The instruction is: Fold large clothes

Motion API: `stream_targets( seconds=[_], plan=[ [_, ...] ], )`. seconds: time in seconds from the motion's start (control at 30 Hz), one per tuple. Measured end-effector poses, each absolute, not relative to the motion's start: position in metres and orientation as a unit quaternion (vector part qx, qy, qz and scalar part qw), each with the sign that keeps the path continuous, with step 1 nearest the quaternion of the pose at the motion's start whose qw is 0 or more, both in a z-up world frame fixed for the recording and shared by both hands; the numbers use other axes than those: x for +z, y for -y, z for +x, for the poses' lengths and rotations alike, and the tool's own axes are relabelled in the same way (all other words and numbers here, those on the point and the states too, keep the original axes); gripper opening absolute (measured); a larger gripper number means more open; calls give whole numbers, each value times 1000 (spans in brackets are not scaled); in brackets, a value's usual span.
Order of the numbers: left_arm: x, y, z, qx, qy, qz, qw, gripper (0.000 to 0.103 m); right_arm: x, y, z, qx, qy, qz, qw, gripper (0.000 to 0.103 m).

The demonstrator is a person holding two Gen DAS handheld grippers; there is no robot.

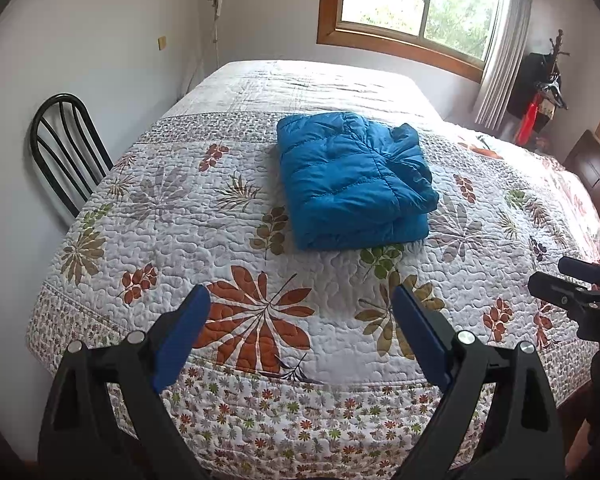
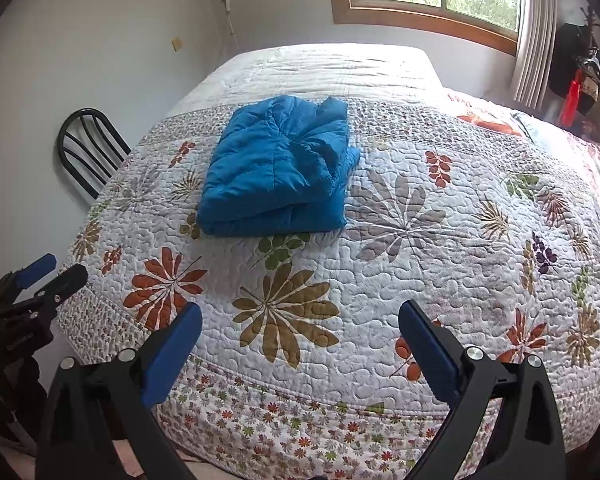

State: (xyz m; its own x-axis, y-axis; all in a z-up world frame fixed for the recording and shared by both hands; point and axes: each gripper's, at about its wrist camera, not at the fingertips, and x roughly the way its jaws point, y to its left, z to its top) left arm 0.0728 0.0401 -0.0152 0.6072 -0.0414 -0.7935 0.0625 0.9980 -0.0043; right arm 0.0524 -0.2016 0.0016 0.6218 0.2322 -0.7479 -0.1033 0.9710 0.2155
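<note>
Blue jacket [image 1: 352, 178] folded on quilt [image 1: 204, 208], well beyond spread fingers [image 1: 198, 300].

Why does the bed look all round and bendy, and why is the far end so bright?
Both wrist views use fisheye lenses, so the bed bulges and the corners go black. In the left wrist view, daylight from the window washes out the quilt's far end; the right wrist view shows the same glare. The blue jacket stays clear and sharp, with only a soft shadow at its near edge.
</note>
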Motion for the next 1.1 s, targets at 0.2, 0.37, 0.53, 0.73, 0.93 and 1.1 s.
stream_targets(
  seconds=[0.2, 0.37, 0.53, 0.73, 0.93, 1.1],
  plan=[
    [-13, -41, 67, -24, -439, 12, 898, 92, 4, 199, 48, 94, -420, 74, 899, 99],
    [-11, -43, 65, -22, -437, 11, 899, 92, 5, 198, 47, 97, -419, 72, 900, 99],
    [-12, -43, 65, -23, -438, 13, 899, 92, 4, 198, 46, 96, -418, 72, 900, 99],
    [-10, -42, 65, -24, -438, 15, 899, 92, 4, 198, 46, 96, -419, 72, 900, 99],
    [-10, -42, 64, -23, -438, 15, 899, 92, 3, 198, 46, 95, -419, 73, 900, 99],
    [-11, -42, 65, -22, -438, 15, 898, 92, 3, 198, 45, 96, -419, 73, 900, 99]
  ],
)
